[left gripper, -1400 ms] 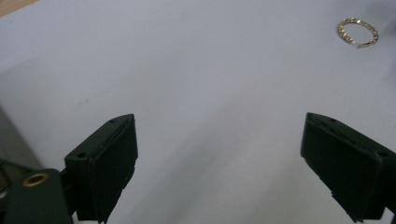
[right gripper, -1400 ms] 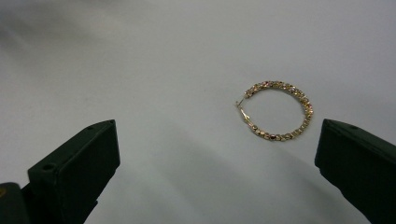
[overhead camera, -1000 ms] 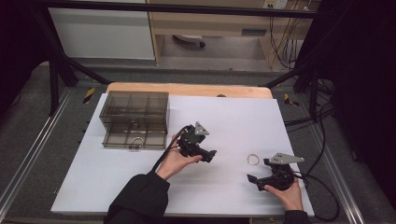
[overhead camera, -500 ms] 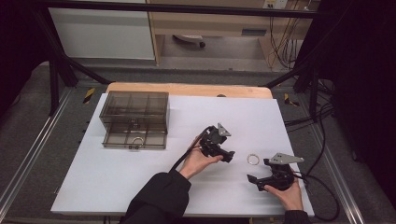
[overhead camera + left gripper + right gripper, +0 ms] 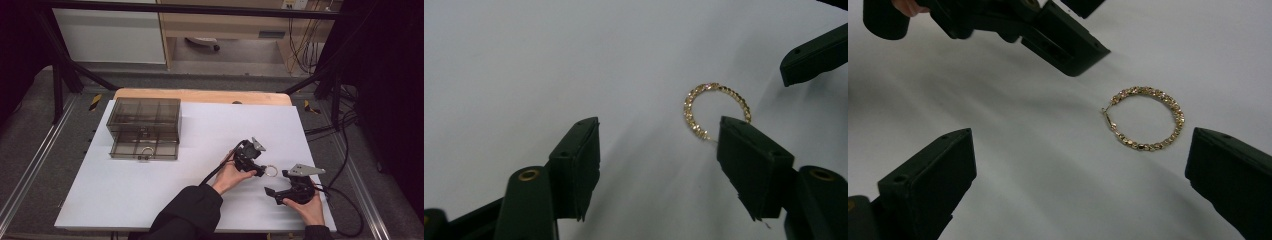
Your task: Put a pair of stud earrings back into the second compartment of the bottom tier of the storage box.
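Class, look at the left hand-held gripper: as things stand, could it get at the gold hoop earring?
Probably yes: the left hand-held gripper is open, with the gold hoop earring flat on the white table just ahead, nothing between.

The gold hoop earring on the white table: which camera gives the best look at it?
The right gripper view: the gold hoop earring lies whole, with its beaded links and clasp clear. The left gripper view has one tong covering its lower edge. The high view shows a tiny ring.

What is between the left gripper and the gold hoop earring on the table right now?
Nothing visible. The earring lies flat on bare white table, just ahead of the open left gripper, its near edge beside one jaw. The right gripper waits off to the side, open.
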`<act>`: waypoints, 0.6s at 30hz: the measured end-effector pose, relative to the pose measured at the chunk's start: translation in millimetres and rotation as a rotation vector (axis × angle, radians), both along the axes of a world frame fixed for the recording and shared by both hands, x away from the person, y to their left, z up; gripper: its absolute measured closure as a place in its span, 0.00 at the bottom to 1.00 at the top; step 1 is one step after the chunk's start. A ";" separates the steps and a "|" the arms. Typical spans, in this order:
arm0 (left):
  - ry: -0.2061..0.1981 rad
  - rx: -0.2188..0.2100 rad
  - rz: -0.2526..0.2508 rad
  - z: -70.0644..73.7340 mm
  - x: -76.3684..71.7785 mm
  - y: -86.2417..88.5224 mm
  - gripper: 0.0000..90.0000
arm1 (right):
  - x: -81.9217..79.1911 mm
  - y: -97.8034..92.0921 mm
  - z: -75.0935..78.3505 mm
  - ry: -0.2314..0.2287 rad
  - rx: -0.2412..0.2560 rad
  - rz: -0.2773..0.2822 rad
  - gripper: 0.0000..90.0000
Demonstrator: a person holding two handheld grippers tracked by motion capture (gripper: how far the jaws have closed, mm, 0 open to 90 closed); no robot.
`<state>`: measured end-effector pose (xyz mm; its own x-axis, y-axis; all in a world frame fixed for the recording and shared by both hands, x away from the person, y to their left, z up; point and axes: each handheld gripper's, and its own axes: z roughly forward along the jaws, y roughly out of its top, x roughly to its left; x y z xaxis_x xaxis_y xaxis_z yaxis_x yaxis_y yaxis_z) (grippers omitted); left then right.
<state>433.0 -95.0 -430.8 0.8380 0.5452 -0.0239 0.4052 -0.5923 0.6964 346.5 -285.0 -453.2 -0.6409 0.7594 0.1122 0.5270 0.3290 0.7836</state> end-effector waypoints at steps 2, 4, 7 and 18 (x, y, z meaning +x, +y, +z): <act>0.002 0.000 -0.005 -2.0 0.1 -4.9 0.41 | 0.1 0.0 -0.1 -0.001 -0.001 0.000 0.01; 0.004 0.002 -0.013 -3.6 0.2 -9.6 0.45 | 0.1 -0.1 -0.1 -0.001 -0.001 0.001 0.01; 0.003 -0.001 -0.015 -5.4 0.3 -13.6 0.50 | -0.1 0.0 0.0 0.000 0.002 0.000 0.01; 0.026 -0.011 -0.034 -12.8 1.0 -26.6 0.73 | -0.2 0.7 -0.3 0.003 0.006 0.003 0.01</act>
